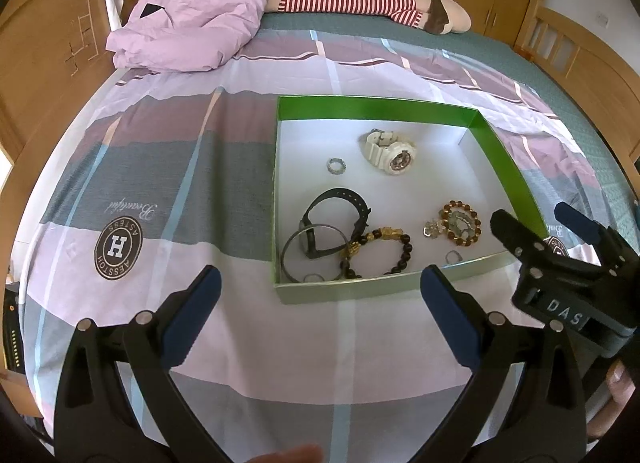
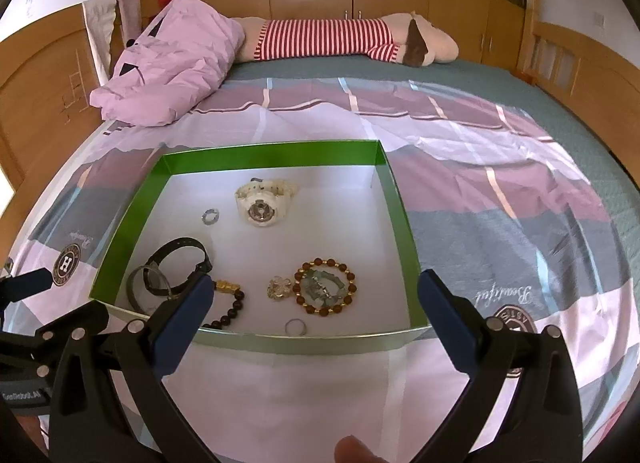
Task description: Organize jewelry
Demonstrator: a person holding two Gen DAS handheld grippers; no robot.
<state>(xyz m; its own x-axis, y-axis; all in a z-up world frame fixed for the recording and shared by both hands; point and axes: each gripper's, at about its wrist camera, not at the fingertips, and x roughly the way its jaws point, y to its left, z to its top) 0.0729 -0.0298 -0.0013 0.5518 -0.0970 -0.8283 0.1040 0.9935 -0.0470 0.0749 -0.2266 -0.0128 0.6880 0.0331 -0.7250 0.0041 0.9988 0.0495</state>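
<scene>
- At the bottom of each wrist view, we have the left gripper (image 1: 320,291) and the right gripper (image 2: 314,295) both spread wide with nothing between their fingers; neither touches any jewelry.
- Just past them, the near wall of the green box (image 2: 304,343) lies across the lower middle of the frame. We must lift over that low rim to reach in.
- Low in the box, near that wall, we see a small ring (image 2: 296,327), a dark bead bracelet (image 1: 376,253), a thin bangle (image 1: 314,253) and a black watch (image 1: 336,219) overlapping in a cluster, with an amber bead bracelet (image 2: 325,287) and a clear brooch (image 2: 279,287) just beside it.
- Higher in the frame, a silver ring (image 2: 210,216) and a white watch (image 2: 262,203) lie apart, with bare floor around them.
- We judge that everything visible is already in the box and none lies on the bedspread (image 2: 500,191); only untangling or spacing the near cluster seems left.
- The box's upper right corner is bare, and the bed around it is open up to the pink quilt (image 2: 168,63) and striped plush toy (image 2: 340,39).
</scene>
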